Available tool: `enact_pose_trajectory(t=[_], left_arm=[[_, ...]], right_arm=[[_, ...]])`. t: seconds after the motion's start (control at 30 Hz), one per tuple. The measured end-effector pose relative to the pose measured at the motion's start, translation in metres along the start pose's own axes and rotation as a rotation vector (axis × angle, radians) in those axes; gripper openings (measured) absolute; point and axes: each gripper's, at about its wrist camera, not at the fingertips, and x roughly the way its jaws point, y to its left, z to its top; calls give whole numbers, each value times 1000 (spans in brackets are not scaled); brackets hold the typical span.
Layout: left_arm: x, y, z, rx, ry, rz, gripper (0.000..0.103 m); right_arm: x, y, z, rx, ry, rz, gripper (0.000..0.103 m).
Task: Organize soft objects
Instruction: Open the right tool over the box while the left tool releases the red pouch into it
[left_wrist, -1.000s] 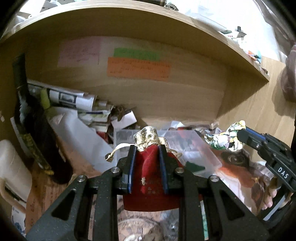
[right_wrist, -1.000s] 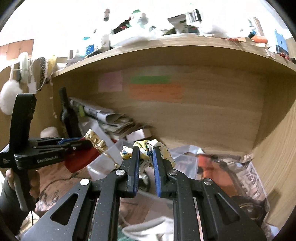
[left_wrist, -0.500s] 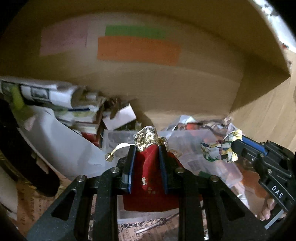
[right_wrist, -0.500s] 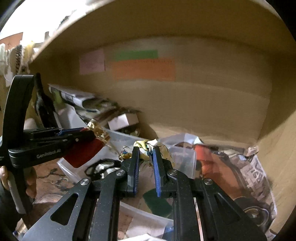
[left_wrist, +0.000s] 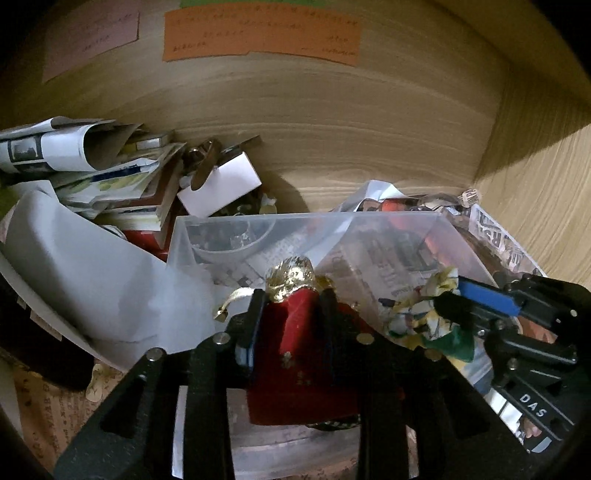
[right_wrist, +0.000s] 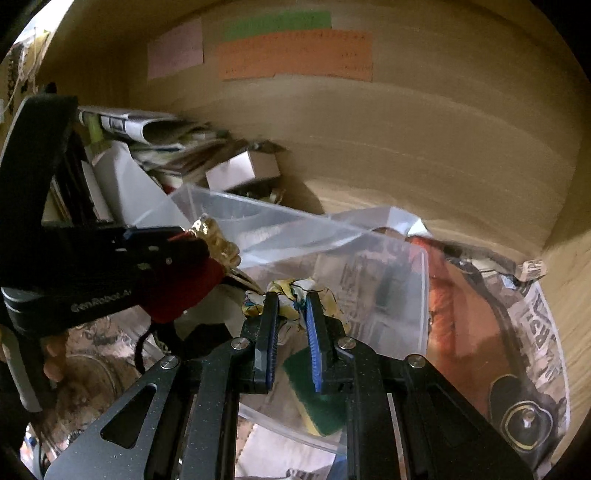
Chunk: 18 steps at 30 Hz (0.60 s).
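left gripper (left_wrist: 291, 314) is clamped on a red pouch (left_wrist: 303, 354) and right gripper (right_wrist: 291, 314) pinches a crumpled patterned cloth (right_wrist: 286, 295), both over the clear bin (left_wrist: 258, 221).

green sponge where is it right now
In the right wrist view the green sponge lies inside the clear plastic bin, just below the right gripper fingers, which pinch a patterned cloth.

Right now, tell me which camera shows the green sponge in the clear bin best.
The right wrist view: the green sponge lies in plain sight in the clear bin, just behind the right gripper, its yellow layer showing. In the left wrist view only a green corner peeks out beneath the patterned cloth.
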Motion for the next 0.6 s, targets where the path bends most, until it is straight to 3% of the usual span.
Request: enact_pose_trajectory(t=[0.17, 0.33, 0.6], left_arm=[[-8, 1, -4, -1, 8, -14, 46], [-29, -1, -6, 7, -33, -17, 55], [-81, -3, -11, 31, -132, -25, 72]], right_arm=[[2, -3, 0, 6, 17, -4, 27], [-9, -2, 1, 12, -21, -15, 55], [-56, 1, 3, 33, -145, -26, 71]])
